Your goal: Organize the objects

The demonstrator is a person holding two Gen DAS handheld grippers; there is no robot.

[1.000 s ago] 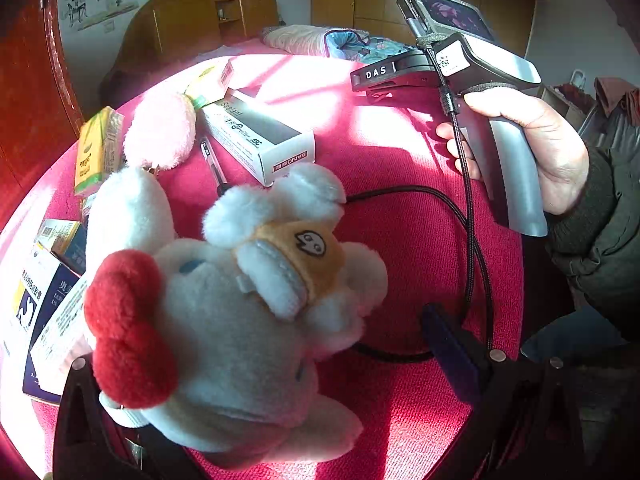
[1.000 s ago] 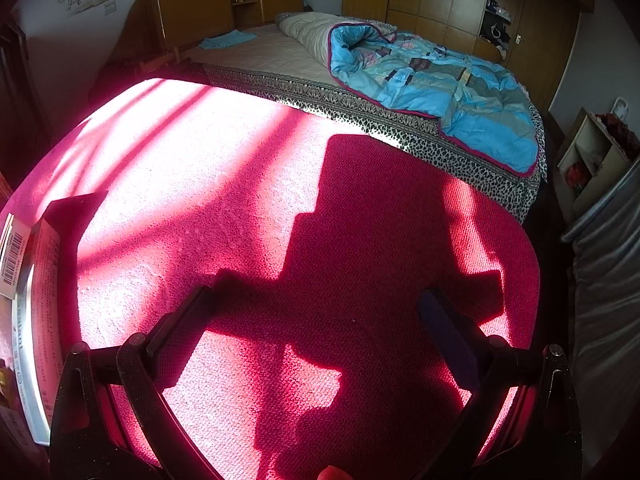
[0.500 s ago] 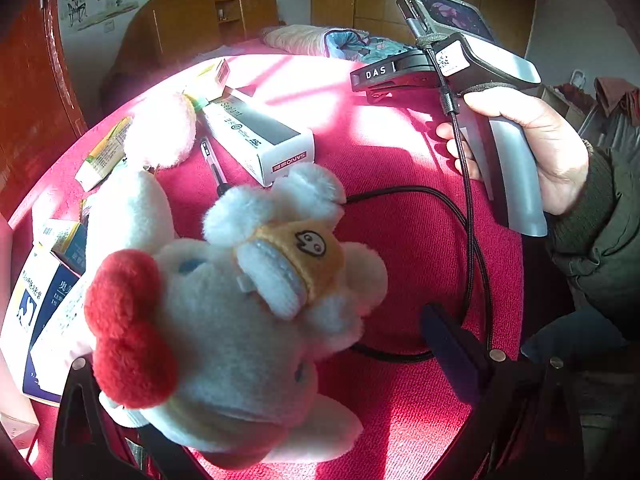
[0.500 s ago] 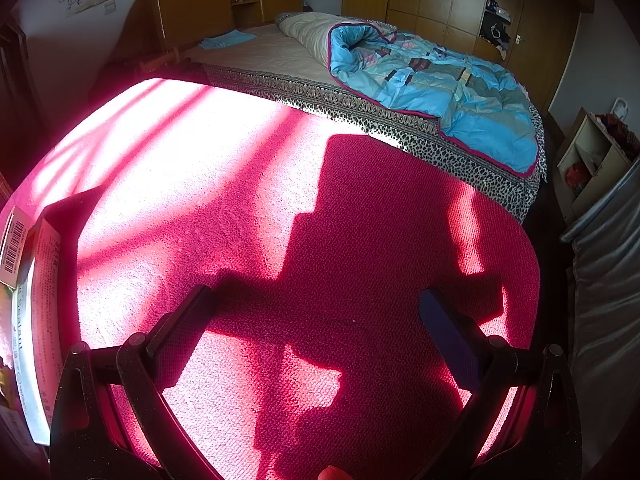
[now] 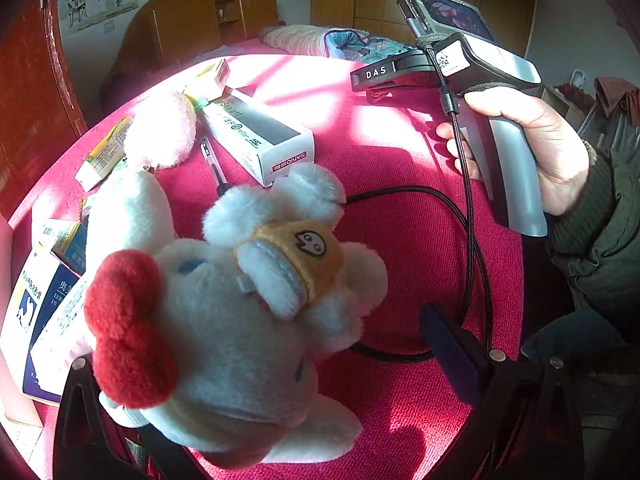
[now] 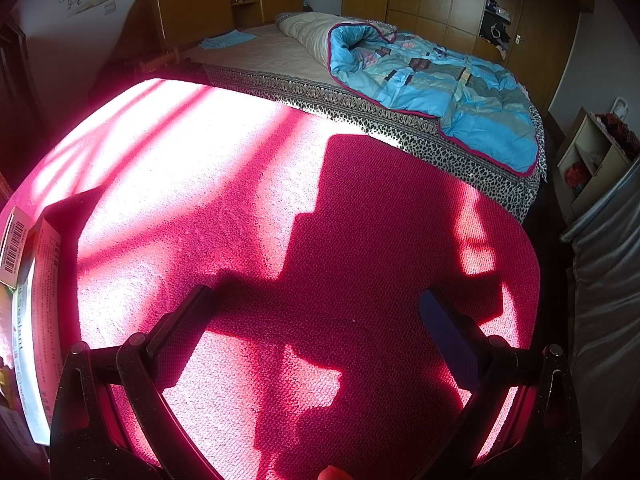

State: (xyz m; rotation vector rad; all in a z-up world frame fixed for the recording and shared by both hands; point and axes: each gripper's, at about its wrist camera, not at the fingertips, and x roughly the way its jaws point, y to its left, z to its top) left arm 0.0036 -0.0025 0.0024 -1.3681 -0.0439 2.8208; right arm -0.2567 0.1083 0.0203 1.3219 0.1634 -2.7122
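- The left claw has the soft toy between its jaws, which stand fairly wide; the left finger is hidden behind the plush, so how firmly it grips cannot be told.
- The toy, white with a red bow and a small orange-clad figure on it, fills the left wrist view, seemingly raised above the red cloth.
- The plush likely squashes under pressure, so a hold on loose fur could slip and drop the toy onto the clutter below.
- A black cable loops on the cloth just beside the toy; a low sweep could snag it and drag the other tool.
- Behind the toy lie a long white box, a pen, a pink puff and small cartons; the bulky toy hides much of them and could knock them aside.
- The right claw, held in a hand, gapes wide with nothing in it above bare cloth, well apart from the pile.
- Harsh sun and deep shadow across the cloth may make judging a set-down spot harder.
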